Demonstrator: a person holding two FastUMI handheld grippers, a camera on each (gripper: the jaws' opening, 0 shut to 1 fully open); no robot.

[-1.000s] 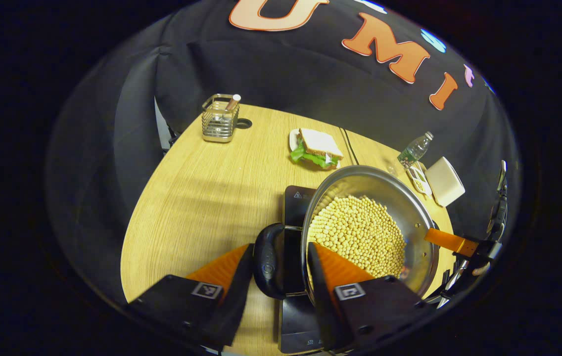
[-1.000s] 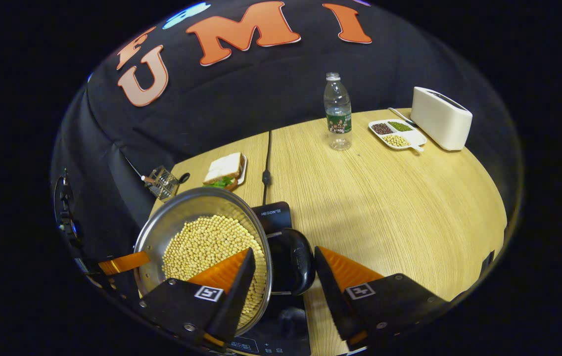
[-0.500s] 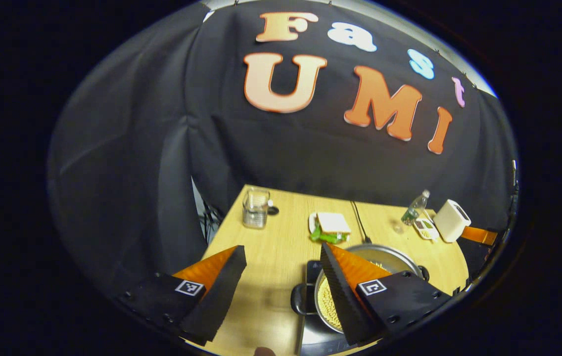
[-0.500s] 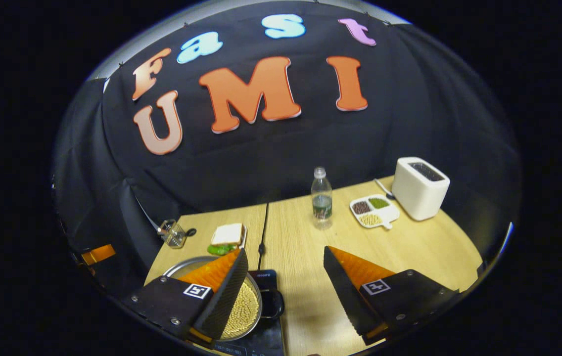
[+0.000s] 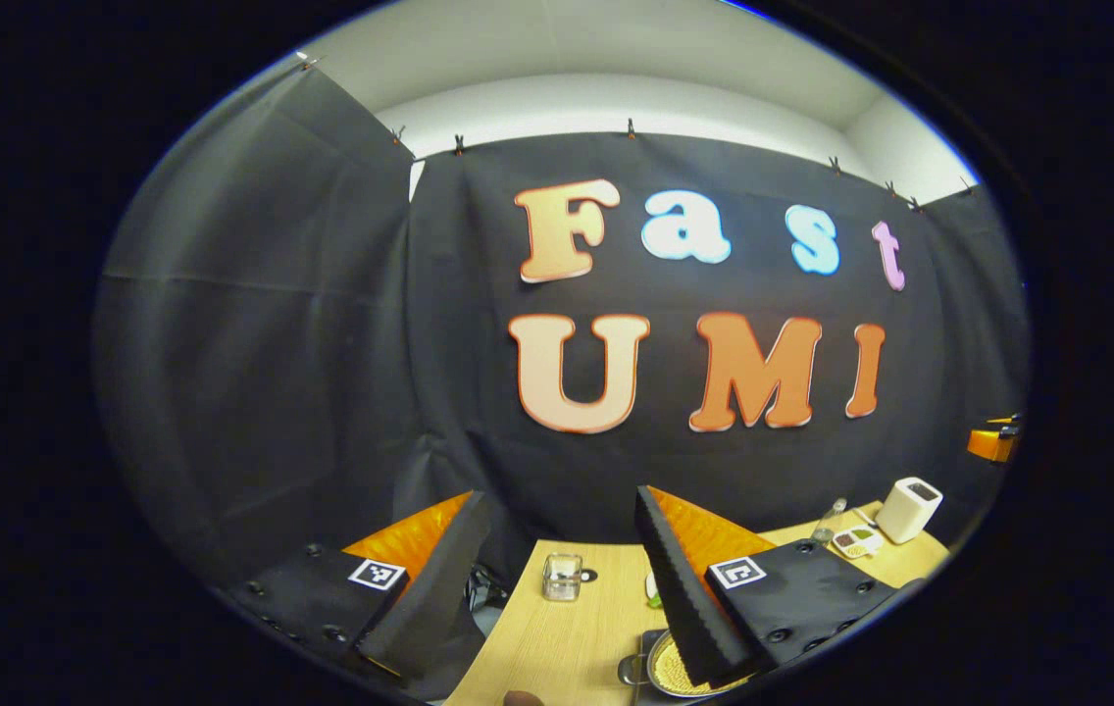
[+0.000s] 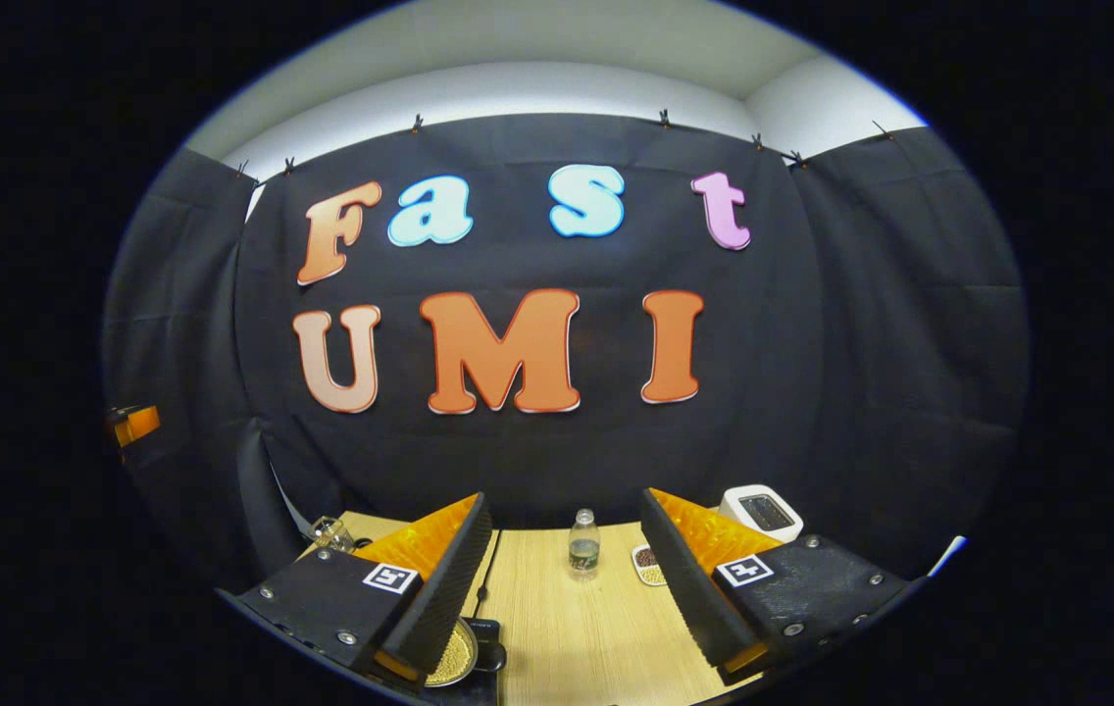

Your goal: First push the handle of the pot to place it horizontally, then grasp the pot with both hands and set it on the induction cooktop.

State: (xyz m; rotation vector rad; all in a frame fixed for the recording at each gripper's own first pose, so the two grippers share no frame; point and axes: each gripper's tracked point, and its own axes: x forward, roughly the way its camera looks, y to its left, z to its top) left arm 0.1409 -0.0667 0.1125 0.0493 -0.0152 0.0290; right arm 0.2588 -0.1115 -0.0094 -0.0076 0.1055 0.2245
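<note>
Both grippers are up high with jaws spread wide, nothing in them: left gripper, right gripper. One pot full of beans sits on the cooktop at 6 o'clock. Further back on the desk: one glass holder, one water bottle, one divided dish, one white toaster around 4 o'clock.

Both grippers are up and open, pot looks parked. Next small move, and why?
Probably none beyond backing off: the pot of beans seems to sit on the dark cooktop. The left gripper and right gripper are open, above the table, holding nothing.
</note>
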